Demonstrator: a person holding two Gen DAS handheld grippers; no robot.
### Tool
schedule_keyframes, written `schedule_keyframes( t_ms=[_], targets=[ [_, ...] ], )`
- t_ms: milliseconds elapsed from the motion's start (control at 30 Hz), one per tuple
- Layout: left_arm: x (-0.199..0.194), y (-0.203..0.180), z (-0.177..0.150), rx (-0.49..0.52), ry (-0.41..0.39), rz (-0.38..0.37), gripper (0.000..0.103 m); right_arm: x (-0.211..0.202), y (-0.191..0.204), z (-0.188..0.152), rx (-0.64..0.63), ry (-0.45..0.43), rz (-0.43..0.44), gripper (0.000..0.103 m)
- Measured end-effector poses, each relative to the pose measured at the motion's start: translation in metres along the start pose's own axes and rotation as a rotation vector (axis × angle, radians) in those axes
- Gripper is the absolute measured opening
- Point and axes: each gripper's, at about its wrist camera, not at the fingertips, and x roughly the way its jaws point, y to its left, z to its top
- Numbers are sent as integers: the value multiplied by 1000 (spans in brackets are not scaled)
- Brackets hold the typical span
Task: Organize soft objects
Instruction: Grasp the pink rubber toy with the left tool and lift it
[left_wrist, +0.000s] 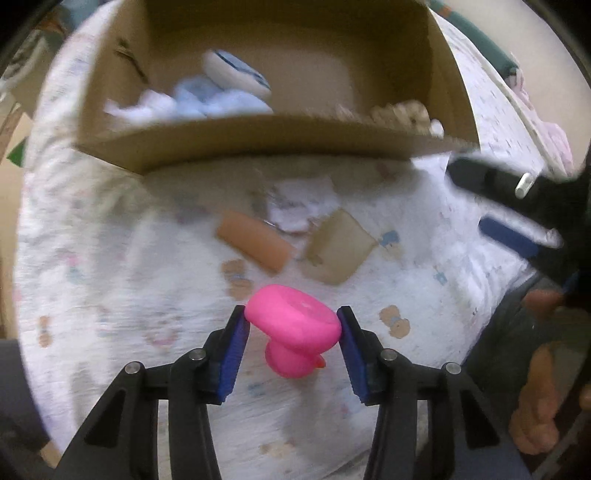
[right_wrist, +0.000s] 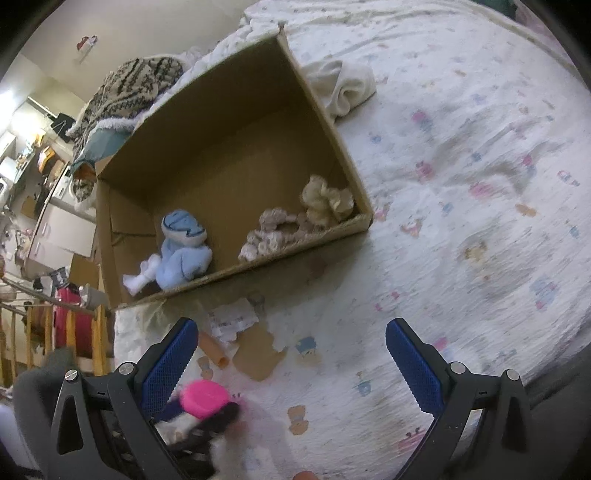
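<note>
My left gripper (left_wrist: 291, 325) is shut on a pink rubber duck (left_wrist: 293, 328), held above the patterned bedsheet (left_wrist: 110, 295). The duck also shows blurred in the right wrist view (right_wrist: 205, 398). A cardboard box (left_wrist: 258, 136) lies ahead on the bed; it also shows in the right wrist view (right_wrist: 364, 218). In it are a light blue plush doll (right_wrist: 179, 251) and beige fluffy toys (right_wrist: 295, 218). My right gripper (right_wrist: 291, 365) is open and empty above the sheet; it shows at the right in the left wrist view (left_wrist: 498, 199).
An orange tube (left_wrist: 253, 243), a torn cardboard piece (left_wrist: 338, 247) and crumpled paper (left_wrist: 303, 206) lie on the sheet before the box. A white cloth (right_wrist: 343, 88) lies beyond the box. A knitted blanket (right_wrist: 129, 85) and room furniture are at the left.
</note>
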Motion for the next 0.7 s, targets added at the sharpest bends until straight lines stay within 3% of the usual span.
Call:
schedule_keyframes(
  t_ms=[100,167,267,300,367,600,667,700],
  targets=[
    [-19,15,4,-32,-32,35,45,16,-1,-2,26,80,49,103],
    [-29,26,7,-44,-55,46,45,29,-3,-4,54,144,92,84],
    [-40,44,11,-47,-90,83,45,44,-4,-6,101,204,131,73],
    [-40,45,10,-55,-93,92,45,48,-4,-6,104,216,126,71],
    [-43,58,10,-94,-100,95,45,57,-1,-7,110,241,125,55],
    [-31,75,8,-173,-106,114,45,85,15,-17,104,292,107,50],
    [-31,75,9,-176,-119,126,45,86,20,-19,78,287,91,35],
    [-31,75,9,-174,-126,125,45,86,22,-20,66,286,85,33]
  ],
)
